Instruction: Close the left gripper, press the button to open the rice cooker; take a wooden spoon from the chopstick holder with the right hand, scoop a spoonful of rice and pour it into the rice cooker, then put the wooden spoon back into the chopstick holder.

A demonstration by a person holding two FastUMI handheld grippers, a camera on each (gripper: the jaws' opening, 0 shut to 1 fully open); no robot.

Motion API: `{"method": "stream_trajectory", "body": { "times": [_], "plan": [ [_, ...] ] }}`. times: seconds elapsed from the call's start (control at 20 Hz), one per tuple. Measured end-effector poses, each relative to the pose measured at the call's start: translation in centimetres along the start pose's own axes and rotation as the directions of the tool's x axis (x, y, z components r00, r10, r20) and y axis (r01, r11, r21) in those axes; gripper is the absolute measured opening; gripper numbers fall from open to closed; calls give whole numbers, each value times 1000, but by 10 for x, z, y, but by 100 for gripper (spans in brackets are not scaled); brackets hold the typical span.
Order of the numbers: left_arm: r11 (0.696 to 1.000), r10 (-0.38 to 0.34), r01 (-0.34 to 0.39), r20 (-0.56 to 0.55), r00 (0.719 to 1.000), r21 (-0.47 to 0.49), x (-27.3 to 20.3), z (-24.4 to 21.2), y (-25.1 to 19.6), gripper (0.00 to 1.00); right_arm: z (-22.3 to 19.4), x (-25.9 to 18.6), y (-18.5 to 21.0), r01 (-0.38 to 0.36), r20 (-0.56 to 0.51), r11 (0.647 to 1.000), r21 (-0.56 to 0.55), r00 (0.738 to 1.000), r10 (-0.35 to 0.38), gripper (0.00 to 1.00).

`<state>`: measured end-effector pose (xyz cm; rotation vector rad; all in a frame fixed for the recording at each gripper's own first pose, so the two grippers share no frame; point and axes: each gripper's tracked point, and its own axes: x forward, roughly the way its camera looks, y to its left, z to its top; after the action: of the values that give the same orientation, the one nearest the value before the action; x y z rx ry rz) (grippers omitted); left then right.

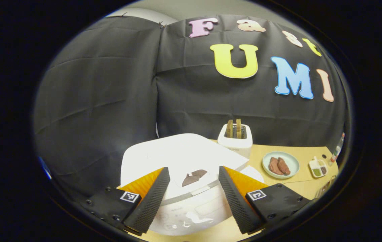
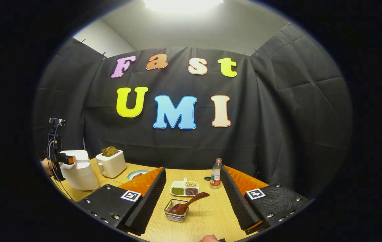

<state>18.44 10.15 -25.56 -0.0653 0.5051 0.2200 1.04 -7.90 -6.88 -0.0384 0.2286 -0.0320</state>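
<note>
The white rice cooker lies right under my left gripper, lid down, with a dark brown patch on the lid. The left gripper is open, one finger on each side of the lid's front. In the right gripper view the cooker stands at the far left with the left gripper over it. The wooden spoon lies tilted in a small wire chopstick holder, bowl down, handle pointing up to the right. My right gripper hangs open just short of the holder, nothing between its fingers. A white divided dish with grains sits behind the holder.
A white toaster with bread stands beside the cooker, and a plate with brown pieces lies to its right. A small bottle stands right of the divided dish. The wooden table ends at the black cloth wall.
</note>
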Motion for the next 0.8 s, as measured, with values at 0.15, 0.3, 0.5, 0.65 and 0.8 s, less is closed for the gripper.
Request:
{"method": "stream_trajectory", "body": {
  "times": [0.15,0.3,0.5,0.65,0.8],
  "plan": [
    [1000,-17,17,-18,1000,-5,2,-7,-3,100,-1,-1,0,6,1,1000,6,1000,-6,98],
    [1000,-12,11,-56,998,-30,8,-8,-4,100,-4,-3,-1,21,-1,1000,0,1000,-21,98],
    [999,19,-22,-67,998,-44,12,-7,0,99,-3,-5,4,21,-2,999,32,1000,-21,98],
    [998,12,-14,-39,999,-64,9,2,0,92,5,-5,6,24,17,999,22,1000,-25,98],
    [994,19,-20,-13,1000,-109,3,8,1,96,14,-6,11,18,40,1000,13,999,-19,98]
  ]
}}
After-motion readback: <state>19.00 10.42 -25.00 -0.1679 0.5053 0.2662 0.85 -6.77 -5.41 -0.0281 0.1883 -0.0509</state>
